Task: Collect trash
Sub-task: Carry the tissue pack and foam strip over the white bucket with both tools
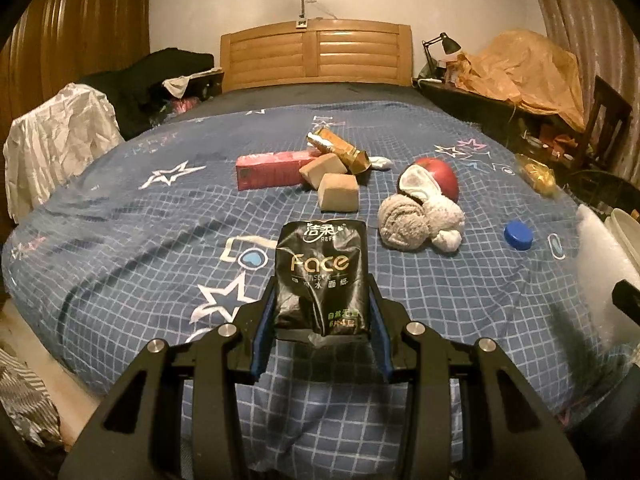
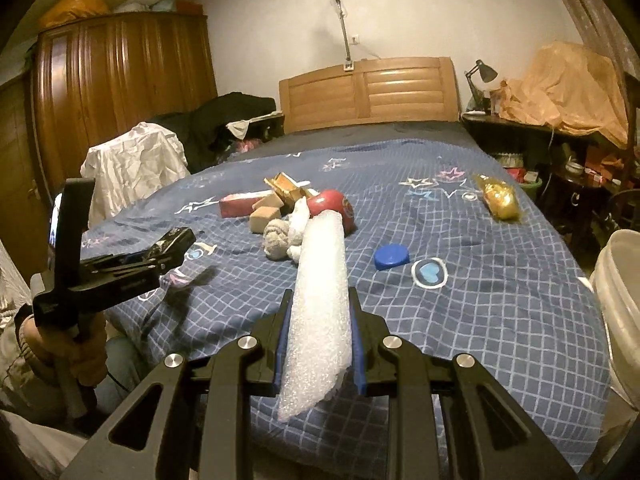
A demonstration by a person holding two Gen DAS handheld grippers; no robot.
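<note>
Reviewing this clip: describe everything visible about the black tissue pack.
The tissue pack is a soft, glossy black plastic packet printed with gold "Face" lettering and Chinese characters. It looks crumpled and partly emptied. The left gripper pinches its lower end between blue-padded fingers, holding it upright above the bed.

Location type: residential bedroom. Identifying features: a bed [image 1: 160, 240] with a blue grid-and-star bedspread and a slatted wooden headboard [image 1: 316, 54]; a tall wooden wardrobe [image 2: 120, 80] with bundles stored on top; a side counter [image 2: 532, 128] carrying a black desk lamp [image 2: 482, 74] and orange plastic sheeting [image 2: 568, 84]; a curtain [image 1: 592, 12] at the right; clothing piled beside the bed.
</note>
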